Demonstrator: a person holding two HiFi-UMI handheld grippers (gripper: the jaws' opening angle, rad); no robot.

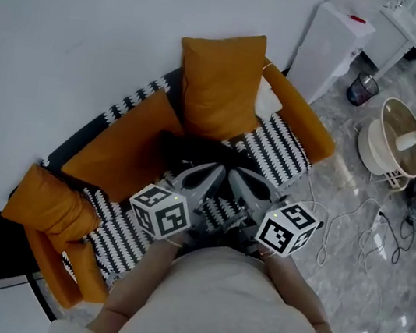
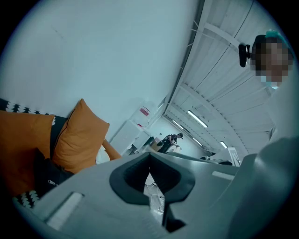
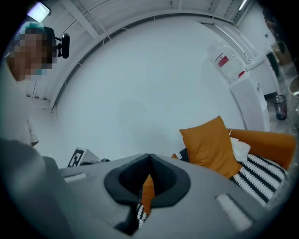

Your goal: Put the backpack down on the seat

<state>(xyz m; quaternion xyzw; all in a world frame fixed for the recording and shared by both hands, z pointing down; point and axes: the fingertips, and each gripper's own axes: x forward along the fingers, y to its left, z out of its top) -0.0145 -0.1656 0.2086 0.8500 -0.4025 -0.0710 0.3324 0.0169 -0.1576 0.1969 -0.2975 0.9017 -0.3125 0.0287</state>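
Just black fabric backpack, zigzag-striped seat.

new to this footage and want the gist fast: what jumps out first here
The orange sofa with its upright orange cushion stands out against the white wall. A black backpack lies on its striped seat, and near it the left gripper and right gripper are both shut, empty.

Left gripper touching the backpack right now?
Apart. The left gripper view shows the left gripper shut on nothing, with the backpack off at the frame's left, clear of its tips.
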